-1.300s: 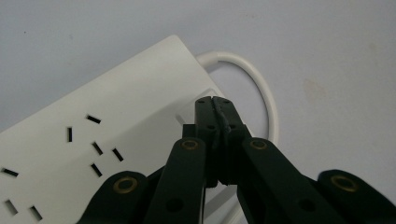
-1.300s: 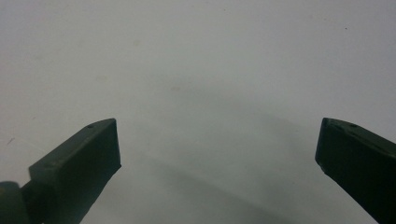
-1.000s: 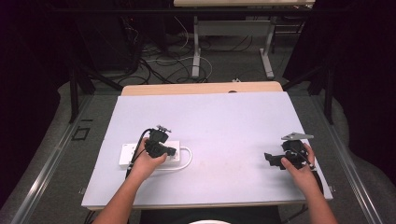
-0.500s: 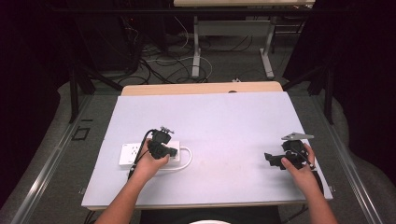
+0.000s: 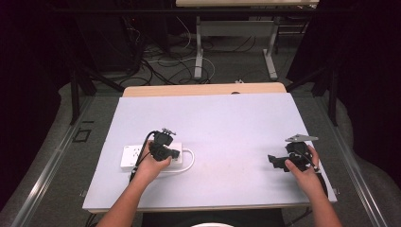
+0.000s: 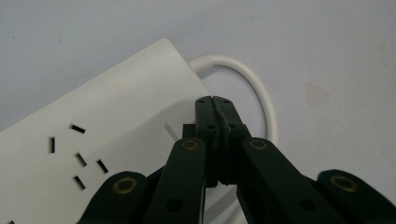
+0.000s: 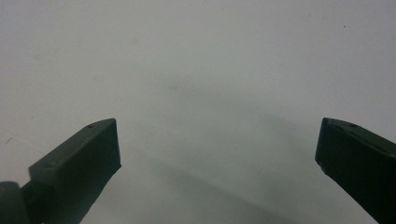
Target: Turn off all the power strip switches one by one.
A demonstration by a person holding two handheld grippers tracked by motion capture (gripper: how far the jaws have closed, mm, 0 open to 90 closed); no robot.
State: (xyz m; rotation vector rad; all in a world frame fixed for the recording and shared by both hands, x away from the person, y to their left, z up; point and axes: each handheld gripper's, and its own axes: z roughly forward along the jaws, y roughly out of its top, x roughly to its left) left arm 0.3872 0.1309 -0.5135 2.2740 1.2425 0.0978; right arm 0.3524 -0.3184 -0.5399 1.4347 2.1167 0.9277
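The white power strip (image 5: 142, 157) lay near the left front of the table (image 5: 227, 123), its long axis running left to right, with its cord (image 5: 188, 161) looping off the right end. The left gripper (image 6: 215, 103) sat right over that right end, jaws pressed together with nothing visible between them, tips just above the strip's top face near the cord. The right gripper (image 5: 275, 162) rested well away to the strip's right, jaws spread wide over bare tabletop, so the left hand (image 5: 152, 165) was plainly the nearer one.
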